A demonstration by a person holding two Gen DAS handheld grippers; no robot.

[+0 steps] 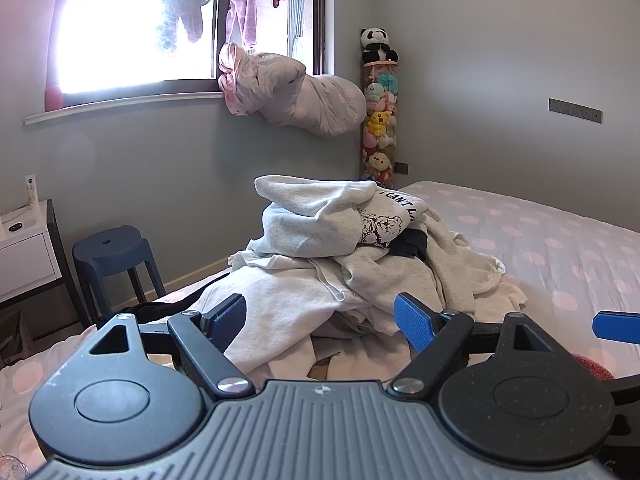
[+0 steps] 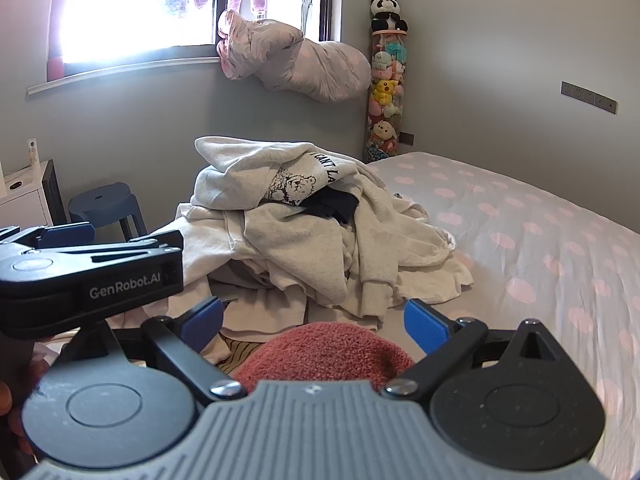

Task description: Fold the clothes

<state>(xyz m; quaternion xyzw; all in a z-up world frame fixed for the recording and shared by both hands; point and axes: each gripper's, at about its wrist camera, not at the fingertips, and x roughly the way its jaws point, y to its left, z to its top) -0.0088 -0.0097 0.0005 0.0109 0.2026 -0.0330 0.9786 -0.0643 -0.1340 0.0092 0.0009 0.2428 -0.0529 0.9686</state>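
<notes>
- A heap of pale grey and cream clothes [image 1: 344, 264] is piled on the bed [image 1: 560, 248], at the end nearest the window wall; a printed top with a bear drawing and a dark garment show near its crest.
- To the heap's right the dotted bed cover [image 2: 540, 240] lies open and flat as far as the far wall.
- Left of the bed stand a dark blue stool [image 1: 114, 256] and a white bedside cabinet [image 1: 24, 248], both close to the bed's edge, with a strip of floor between.
- A rolled quilt [image 1: 296, 92] hangs over the window sill above the heap, well apart from it.
- The left gripper [image 1: 322, 318] has its blue pads spread wide; nothing lies between them, and the heap's near folds sit just beyond.
- The right gripper [image 2: 314, 318] is likewise spread wide and empty; a reddish fuzzy cloth [image 2: 324, 350] lies directly below it, contact not clear.
- In the right wrist view the left gripper's body sits close at the left.
</notes>
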